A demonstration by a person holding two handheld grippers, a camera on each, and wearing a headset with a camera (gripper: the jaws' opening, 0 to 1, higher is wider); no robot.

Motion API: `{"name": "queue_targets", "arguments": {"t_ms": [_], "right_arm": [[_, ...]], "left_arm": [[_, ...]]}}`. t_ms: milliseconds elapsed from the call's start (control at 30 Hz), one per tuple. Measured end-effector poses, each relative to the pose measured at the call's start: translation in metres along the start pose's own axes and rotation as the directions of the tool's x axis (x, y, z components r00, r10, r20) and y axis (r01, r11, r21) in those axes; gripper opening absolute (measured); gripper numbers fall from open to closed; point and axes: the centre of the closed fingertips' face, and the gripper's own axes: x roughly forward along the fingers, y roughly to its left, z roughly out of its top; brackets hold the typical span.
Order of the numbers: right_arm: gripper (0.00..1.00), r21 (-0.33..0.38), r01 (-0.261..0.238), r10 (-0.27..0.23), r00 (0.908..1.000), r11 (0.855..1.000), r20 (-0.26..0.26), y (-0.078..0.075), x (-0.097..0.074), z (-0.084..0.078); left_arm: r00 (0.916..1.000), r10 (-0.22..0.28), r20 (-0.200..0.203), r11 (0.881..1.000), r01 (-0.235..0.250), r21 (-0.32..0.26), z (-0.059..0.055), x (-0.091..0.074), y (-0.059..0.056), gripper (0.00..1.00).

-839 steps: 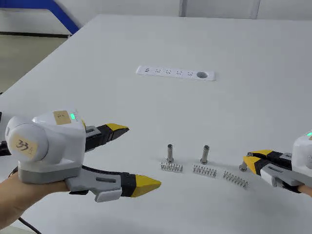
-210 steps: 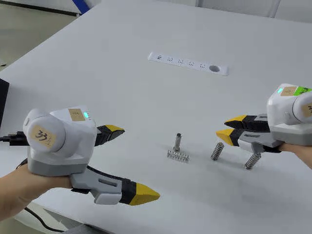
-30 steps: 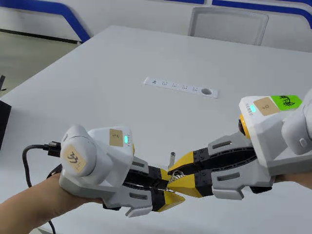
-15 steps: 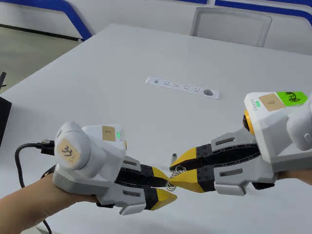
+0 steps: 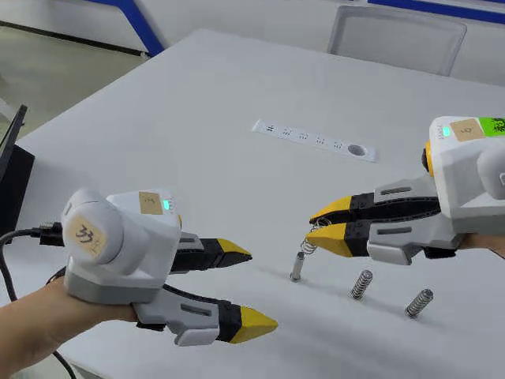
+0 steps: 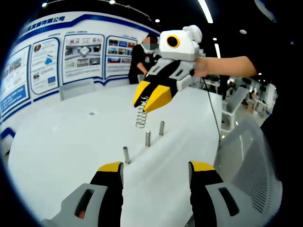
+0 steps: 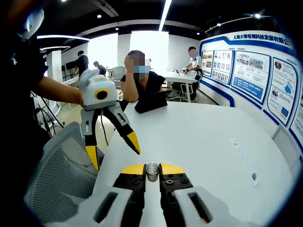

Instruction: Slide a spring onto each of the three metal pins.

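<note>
My right gripper [image 5: 318, 224] is shut on one end of a small steel spring [image 5: 311, 242], which hangs just above and to the right of a bare metal pin [image 5: 297, 267]. Two more pins, a nearer one [image 5: 361, 284] and a farther one [image 5: 418, 302], stand to its right, each wearing a spring. My left gripper [image 5: 251, 288] is open and holds nothing, a short way left of the bare pin. In the left gripper view the spring [image 6: 141, 117] dangles from the right gripper [image 6: 150, 98] above the row of pins [image 6: 147, 138]. The right gripper view shows the spring [image 7: 152, 171] end-on between the shut jaws.
A white power strip [image 5: 316, 140] lies on the white table [image 5: 197, 118] beyond the pins. A grey chair [image 5: 394, 35] stands at the far edge and a dark monitor [image 5: 12, 174] at the left edge. People sit at a farther table [image 7: 142, 80].
The two grippers were tip to tip at the spring. The left has opened and drawn back left. The right keeps the spring and has shifted right, above the bare pin.
</note>
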Motion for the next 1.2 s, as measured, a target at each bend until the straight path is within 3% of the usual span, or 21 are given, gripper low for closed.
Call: {"name": "queue_targets", "arguments": {"t_ms": [133,500,767,1200], "right_arm": [[0.12,0.043,0.048,-0.047,0.9988,0.998,-0.007,-0.018,0.009,-0.009],[0.12,0.096,0.097,-0.089,0.9923,0.991,-0.086,-0.035,0.036,-0.042],[0.12,0.154,0.093,-0.076,0.9905,0.984,-0.115,-0.044,0.046,-0.060],[0.12,0.161,0.080,-0.055,0.9865,0.984,-0.154,-0.039,0.058,-0.075]], "left_arm": [[0.9999,0.017,-0.001,1.000,-0.017,-0.016,-0.003,0.001,0.005,0.67],[0.9965,0.083,0.004,0.996,-0.083,-0.026,-0.006,-0.001,0.024,0.83],[0.9949,0.101,-0.005,0.993,-0.101,-0.058,-0.014,-0.002,0.029,0.91],[0.9930,0.118,-0.011,0.990,-0.118,-0.082,-0.018,0.000,0.031,1.00]]}}
